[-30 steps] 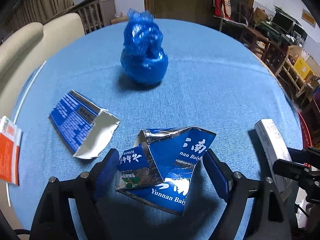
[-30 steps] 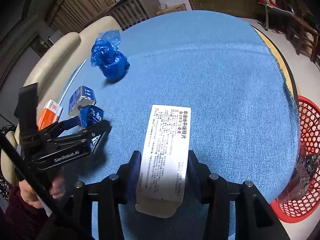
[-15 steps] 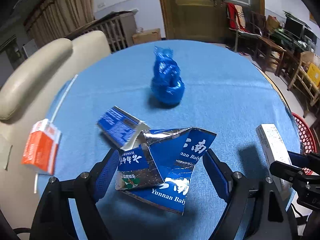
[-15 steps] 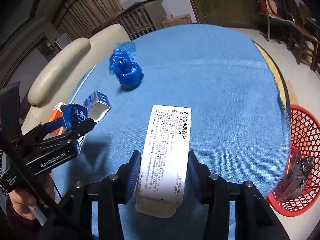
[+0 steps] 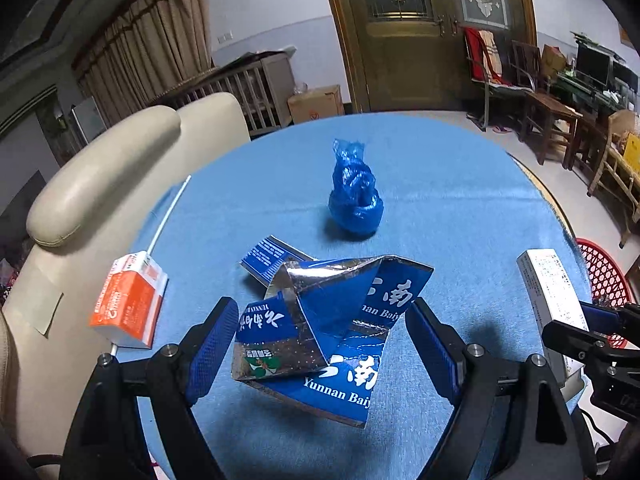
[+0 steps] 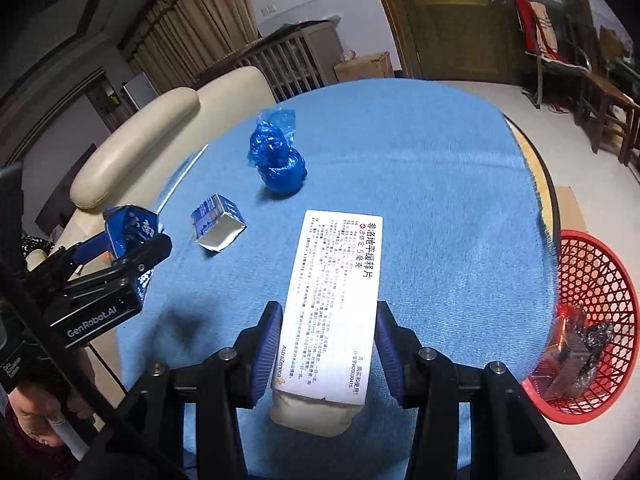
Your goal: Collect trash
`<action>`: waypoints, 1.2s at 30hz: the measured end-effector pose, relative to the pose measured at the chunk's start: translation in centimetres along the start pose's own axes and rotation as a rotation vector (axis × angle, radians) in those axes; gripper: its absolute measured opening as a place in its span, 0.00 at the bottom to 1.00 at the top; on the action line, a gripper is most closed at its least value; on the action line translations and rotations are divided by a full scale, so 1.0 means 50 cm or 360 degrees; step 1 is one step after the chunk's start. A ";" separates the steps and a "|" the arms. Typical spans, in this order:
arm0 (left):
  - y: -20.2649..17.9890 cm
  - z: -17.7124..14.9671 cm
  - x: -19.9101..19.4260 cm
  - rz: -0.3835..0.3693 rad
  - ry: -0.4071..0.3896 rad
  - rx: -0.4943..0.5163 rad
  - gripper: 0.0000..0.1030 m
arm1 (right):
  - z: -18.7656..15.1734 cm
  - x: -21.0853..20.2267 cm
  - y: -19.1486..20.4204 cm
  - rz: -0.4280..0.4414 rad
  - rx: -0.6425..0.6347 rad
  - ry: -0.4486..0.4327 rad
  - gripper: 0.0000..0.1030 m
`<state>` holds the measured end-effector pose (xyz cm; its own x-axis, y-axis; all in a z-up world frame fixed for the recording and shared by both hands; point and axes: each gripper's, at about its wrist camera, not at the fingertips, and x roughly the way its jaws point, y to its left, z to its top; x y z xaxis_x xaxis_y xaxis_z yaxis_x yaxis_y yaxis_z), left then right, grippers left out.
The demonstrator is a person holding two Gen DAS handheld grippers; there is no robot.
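Above the blue tablecloth (image 5: 460, 208), both grippers carry trash. Left gripper (image 5: 320, 344) stands wide, pads pressing the edges of a crumpled blue foil carton (image 5: 332, 332). Right gripper (image 6: 328, 344) is clamped narrow on a white medicine box (image 6: 340, 280), held near its rear end. Red basket (image 6: 592, 312) sits on the floor past the table's right edge.

Risks, my read:
- carton is flimsy, could buckle or slip out mid-carry
- box sticks far forward, may pivot in the pads
- grippers are near each other, could clash at the basket

Blue bag (image 5: 356, 200), small blue box (image 6: 218, 222) and orange box (image 5: 128, 304) are not yet collected.
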<state>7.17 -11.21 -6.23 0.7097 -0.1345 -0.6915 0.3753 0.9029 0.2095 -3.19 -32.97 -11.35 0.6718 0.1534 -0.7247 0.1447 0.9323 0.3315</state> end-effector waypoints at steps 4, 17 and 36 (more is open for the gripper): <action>0.003 0.001 -0.023 -0.0002 -0.0038 -0.0005 0.84 | -0.005 -0.018 0.003 0.0000 -0.0001 -0.0024 0.47; 0.006 0.002 -0.081 0.0027 -0.0141 -0.0010 0.84 | -0.011 -0.063 0.018 0.0005 -0.0021 -0.0092 0.47; -0.001 0.001 -0.113 0.0056 -0.0190 0.0013 0.84 | -0.011 -0.084 0.027 0.0031 -0.0039 -0.0136 0.47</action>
<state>3.17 -10.51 -2.30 0.7883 -0.1508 -0.5966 0.3532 0.9048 0.2380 -6.21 -32.17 -8.18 0.7338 0.1440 -0.6639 0.1138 0.9374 0.3292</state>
